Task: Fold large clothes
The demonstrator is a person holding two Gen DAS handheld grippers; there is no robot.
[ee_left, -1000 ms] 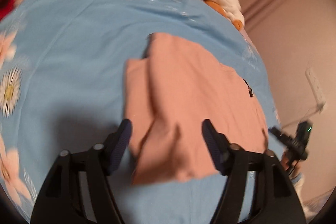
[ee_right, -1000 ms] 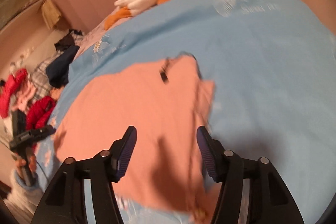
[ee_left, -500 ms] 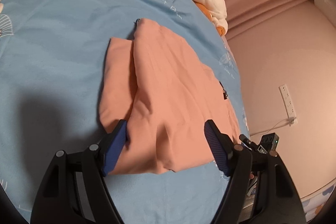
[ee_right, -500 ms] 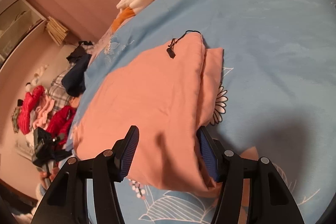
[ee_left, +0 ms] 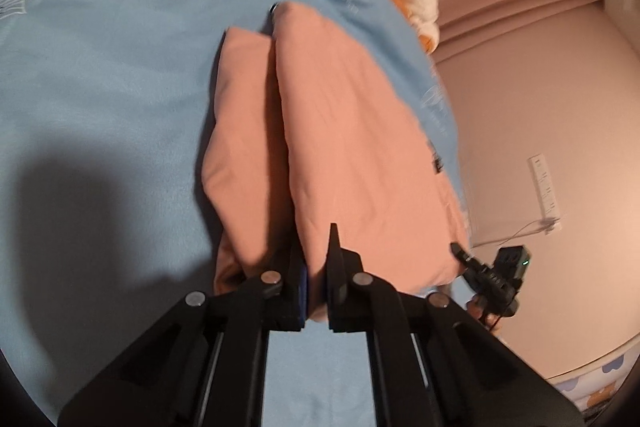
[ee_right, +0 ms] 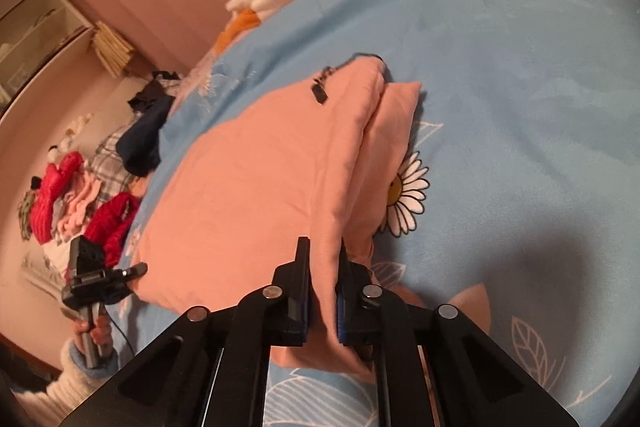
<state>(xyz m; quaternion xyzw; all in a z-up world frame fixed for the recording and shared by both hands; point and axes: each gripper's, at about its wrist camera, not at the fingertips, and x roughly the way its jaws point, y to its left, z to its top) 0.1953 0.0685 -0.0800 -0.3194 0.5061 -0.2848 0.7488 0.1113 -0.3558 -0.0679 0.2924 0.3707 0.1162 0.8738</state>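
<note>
Your left gripper (ee_left: 316, 263) was matte black plastic: two angular arms with triangular cut-outs, four round silver pivot screws, and thin fingers with dark blue pads (ee_left: 303, 287). Your right gripper (ee_right: 322, 269) had the same black build, silver screws and blue pads. From the right wrist view, your left hand (ee_right: 94, 337) wore a fluffy white sleeve (ee_right: 70, 383) with a light blue cuff, and a thin black cable trailed from the handle.

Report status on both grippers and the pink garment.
Left gripper shut on pink garment. Right gripper closing on its near edge. Garment partly folded on blue bedspread. Nothing blocking.
</note>
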